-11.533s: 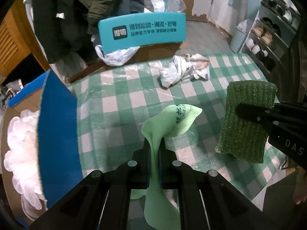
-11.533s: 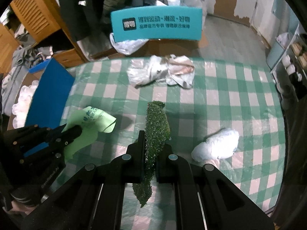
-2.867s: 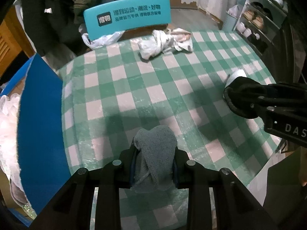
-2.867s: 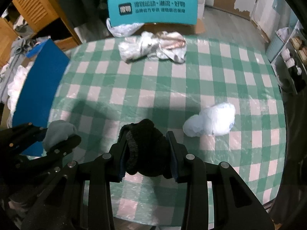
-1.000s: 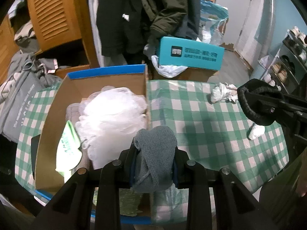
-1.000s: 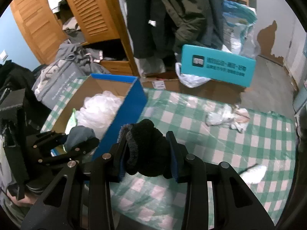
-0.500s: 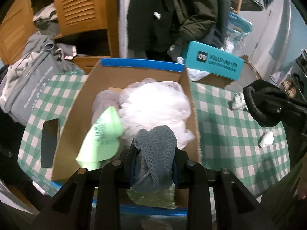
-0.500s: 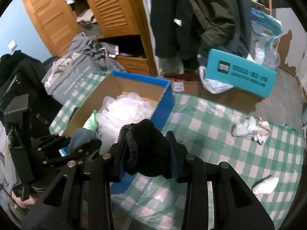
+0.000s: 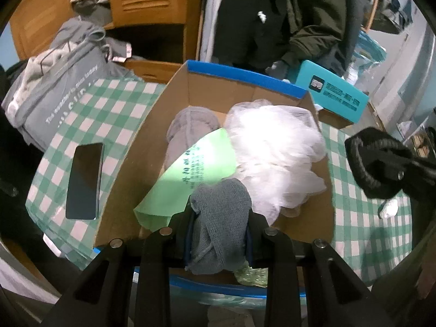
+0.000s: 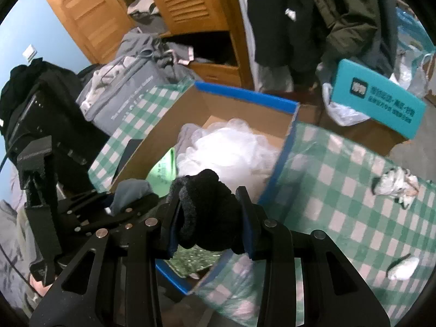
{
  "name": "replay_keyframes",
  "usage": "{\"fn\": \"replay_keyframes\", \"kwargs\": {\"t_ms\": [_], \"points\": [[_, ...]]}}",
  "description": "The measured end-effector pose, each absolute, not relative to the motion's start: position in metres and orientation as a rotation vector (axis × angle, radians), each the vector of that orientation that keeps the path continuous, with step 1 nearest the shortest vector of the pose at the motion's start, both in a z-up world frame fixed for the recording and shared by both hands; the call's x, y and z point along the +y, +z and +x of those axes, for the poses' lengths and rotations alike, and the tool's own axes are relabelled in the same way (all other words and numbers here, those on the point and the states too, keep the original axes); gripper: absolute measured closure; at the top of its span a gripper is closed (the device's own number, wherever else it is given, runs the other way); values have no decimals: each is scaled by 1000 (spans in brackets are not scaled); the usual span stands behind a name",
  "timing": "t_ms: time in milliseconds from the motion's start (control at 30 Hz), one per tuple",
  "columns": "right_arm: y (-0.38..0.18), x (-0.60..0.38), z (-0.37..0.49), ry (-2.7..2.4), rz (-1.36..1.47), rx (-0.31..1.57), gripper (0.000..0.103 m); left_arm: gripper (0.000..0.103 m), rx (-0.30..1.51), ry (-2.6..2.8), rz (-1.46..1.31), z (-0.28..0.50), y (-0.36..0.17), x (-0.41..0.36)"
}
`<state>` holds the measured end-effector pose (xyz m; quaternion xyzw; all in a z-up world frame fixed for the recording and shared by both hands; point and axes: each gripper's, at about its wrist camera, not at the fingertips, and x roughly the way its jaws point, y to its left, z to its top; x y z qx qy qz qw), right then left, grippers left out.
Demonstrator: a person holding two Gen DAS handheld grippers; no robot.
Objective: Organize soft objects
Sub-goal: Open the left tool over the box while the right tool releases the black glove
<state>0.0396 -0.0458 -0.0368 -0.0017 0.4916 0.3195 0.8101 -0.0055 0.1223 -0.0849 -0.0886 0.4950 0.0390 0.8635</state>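
My left gripper (image 9: 219,224) is shut on a rolled grey knit sock (image 9: 218,218) and hangs over the near end of an open cardboard box (image 9: 174,92) with blue edges. Inside the box lie a white mesh puff (image 9: 272,152), a light green bag (image 9: 190,174), a grey rolled cloth (image 9: 188,130) and a green scouring pad (image 9: 252,273). My right gripper (image 10: 208,218) is shut on a bundled black sock (image 10: 207,207), above the box's near right corner (image 10: 283,147). The black sock (image 9: 376,163) also shows at the right of the left wrist view.
The box stands on a green-and-white checked tablecloth (image 10: 354,190). A black phone (image 9: 84,179) lies left of the box, with a grey bag (image 9: 60,92) beyond it. A crumpled cloth (image 10: 395,185) and a white wad (image 10: 403,265) lie on the right. A teal carton (image 10: 378,100) stands behind.
Both grippers have swung left from over the table to above the box, each still clamped on its sock. The box now fills the middle of both views.
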Motion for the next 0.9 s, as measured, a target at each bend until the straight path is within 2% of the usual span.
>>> {"fn": "replay_keyframes", "kwargs": {"t_ms": [200, 400, 533, 600, 667, 767, 900], "points": [[-47, -25, 37, 709, -24, 1084, 67, 74, 1051, 103, -203, -2, -91, 132], [-63, -11, 39, 745, -27, 1151, 64, 67, 1044, 122, -243, -4, -92, 140], [-66, -11, 41, 735, -8, 1174, 59, 55, 1047, 135, -254, -4, -93, 144], [-65, -13, 42, 727, 4, 1170, 49, 52, 1043, 138, -258, -4, -92, 145], [-61, -17, 43, 716, 21, 1161, 47, 43, 1033, 138, -257, -5, -89, 144], [-56, -21, 45, 703, 34, 1151, 41, 36, 1011, 139, -253, -6, -85, 143], [-51, -28, 45, 679, 28, 1134, 39, 31, 994, 126, -255, -7, -80, 138]]}}
